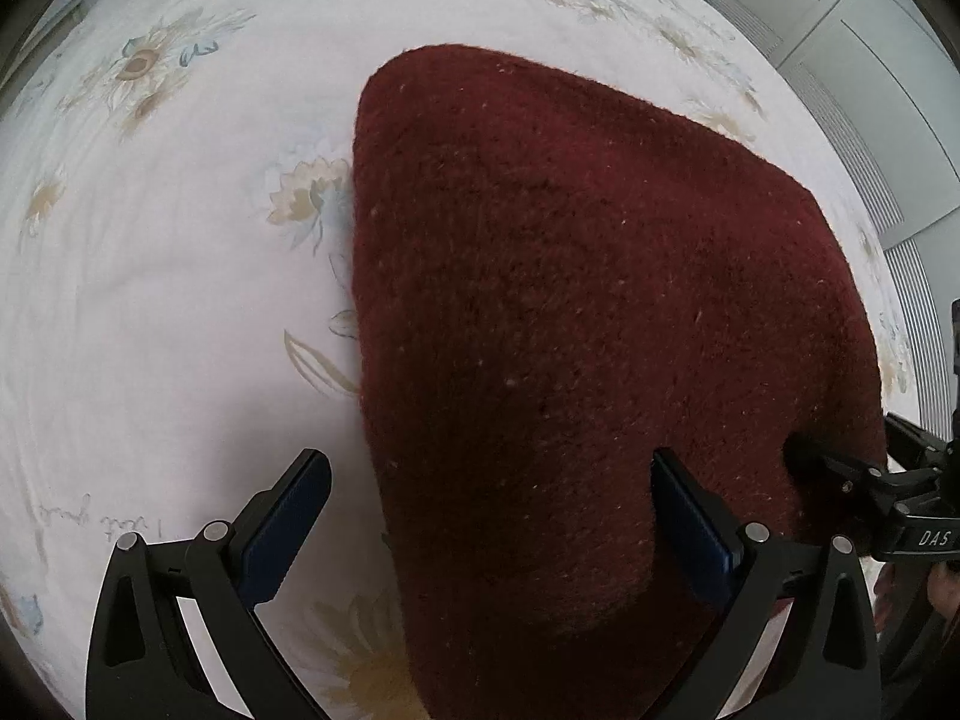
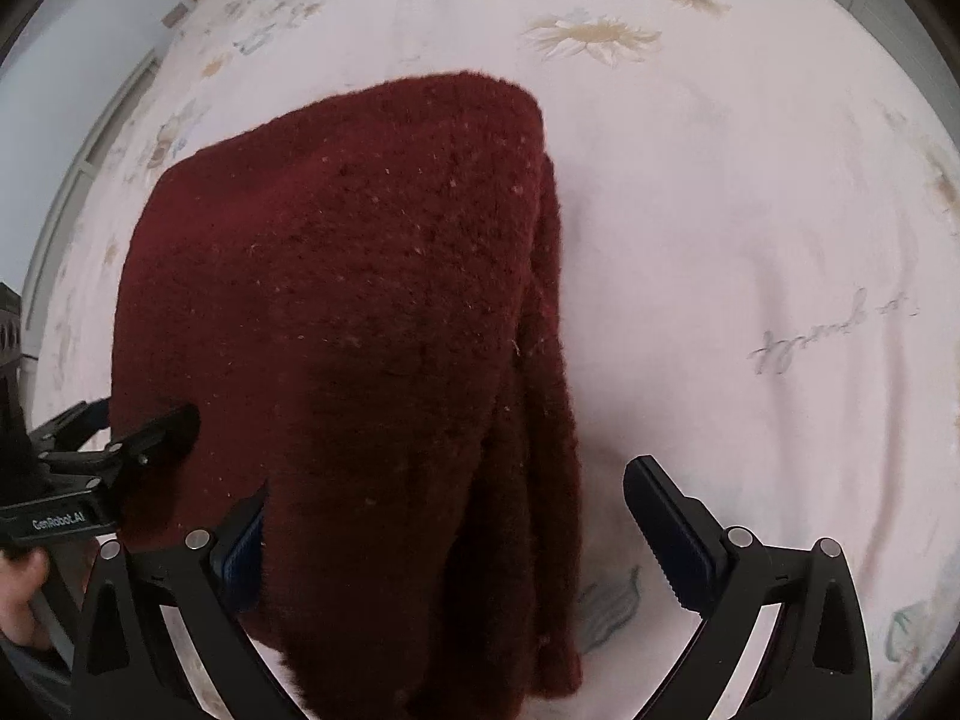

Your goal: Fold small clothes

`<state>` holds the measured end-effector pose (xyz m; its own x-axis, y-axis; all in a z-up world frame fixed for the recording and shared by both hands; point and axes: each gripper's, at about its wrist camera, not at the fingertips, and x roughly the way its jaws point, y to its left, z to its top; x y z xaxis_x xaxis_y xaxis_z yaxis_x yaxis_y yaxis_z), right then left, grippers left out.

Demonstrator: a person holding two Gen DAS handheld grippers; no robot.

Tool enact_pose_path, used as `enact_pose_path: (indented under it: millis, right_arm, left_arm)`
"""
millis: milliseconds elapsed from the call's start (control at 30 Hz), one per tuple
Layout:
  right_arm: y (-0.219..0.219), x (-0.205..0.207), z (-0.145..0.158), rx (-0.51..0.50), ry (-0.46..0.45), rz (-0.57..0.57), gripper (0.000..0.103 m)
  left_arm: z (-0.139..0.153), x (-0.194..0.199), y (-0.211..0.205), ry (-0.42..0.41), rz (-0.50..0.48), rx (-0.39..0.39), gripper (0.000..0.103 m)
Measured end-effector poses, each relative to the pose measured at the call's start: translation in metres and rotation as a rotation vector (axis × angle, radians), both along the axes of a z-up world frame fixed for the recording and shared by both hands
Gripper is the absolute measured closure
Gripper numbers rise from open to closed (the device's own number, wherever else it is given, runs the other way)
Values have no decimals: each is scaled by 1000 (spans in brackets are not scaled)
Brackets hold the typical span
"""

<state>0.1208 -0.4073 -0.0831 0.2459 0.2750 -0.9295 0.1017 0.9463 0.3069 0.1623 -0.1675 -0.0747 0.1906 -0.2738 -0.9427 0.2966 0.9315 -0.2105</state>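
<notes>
1. Sweater (image 1: 588, 312): dark red knit, folded, lying on the bed sheet (image 1: 180, 276), with its near end reaching in between both pairs of jaws.
2. Left gripper (image 1: 492, 510): jaws wide apart, pressing on nothing. The left edge of the sweater runs down between them; the right finger (image 1: 690, 516) stands over the knit, the left finger (image 1: 288, 516) over bare sheet.
3. Right gripper (image 2: 444, 528): jaws wide apart, no clamp. The sweater's near end fills most of the gap; its left finger (image 2: 240, 552) is partly hidden behind the knit, and whether it touches I cannot tell. Its right finger (image 2: 672, 528) stands clear over the sheet.
4. Layers: in the right wrist view the right side of the sweater shows stacked edges, one fold lying over another.
5. Each gripper shows in the other's view, at the sweater's near corners, close beside the knit.
6. A hand (image 2: 21, 594) shows at the left edge of the right wrist view, behind the left gripper.
7. The sheet is pale with printed flowers (image 2: 594, 33) and faint script; the sweater lies near its middle.
8. Pale cabinet doors (image 1: 840, 48) stand beyond the bed.
</notes>
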Motion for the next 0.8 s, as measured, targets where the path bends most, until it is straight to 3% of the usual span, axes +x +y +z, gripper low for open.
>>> enact_pose_path:
  millis: [267, 333, 433, 500, 633, 800]
  right_arm:
    - [-6, -6, -7, 74, 6, -22, 5]
    - [-7, -6, -6, 132, 4, -24, 25]
    - [-6, -6, -4, 120, 7, -18, 31]
    - [-7, -6, -2, 128, 12, -24, 36]
    - [-7, -5, 2, 122, 16, -35, 48]
    - [-6, -10, 12, 85, -15, -47, 57]
  left_arm:
    - [-2, -8, 3, -16, -38, 10, 0]
    - [-2, -5, -1, -21, -46, 14, 0]
    - [-4, -3, -5, -10, -56, 1, 4]
    - [-7, 1, -15, -2, -62, -19, 16]
    - [-2, 0, -25, -17, -95, -9, 27]
    - [5, -1, -31, -24, -131, -21, 50]
